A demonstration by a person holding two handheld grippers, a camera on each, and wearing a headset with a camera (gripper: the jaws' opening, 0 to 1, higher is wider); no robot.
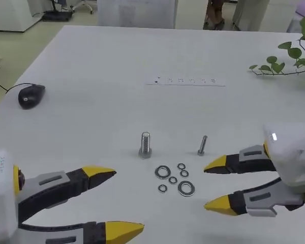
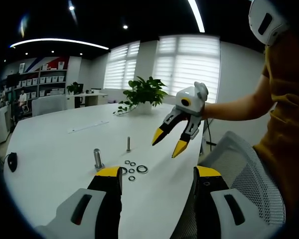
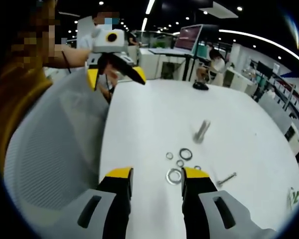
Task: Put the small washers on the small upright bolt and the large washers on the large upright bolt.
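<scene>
The large upright bolt point(image 1: 145, 145) stands on the white table point(image 1: 91, 66). The small upright bolt point(image 1: 202, 145) stands to its right, clearly apart from it. Nearer the person than the large upright bolt and slightly to its right, two large washers point(image 1: 162, 172) and four small washers point(image 1: 173, 180) lie flat in a loose cluster, none on either bolt. The left gripper point(image 1: 128, 201) hovers nearer the person and to the left of the large upright bolt, jaws spread and empty. The right gripper point(image 1: 205, 186) hovers to the bolt's right, just beside the cluster, jaws also spread and empty.

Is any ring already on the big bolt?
No, the big bolt stands bare, and all the rings lie flat on the table near it.
</scene>
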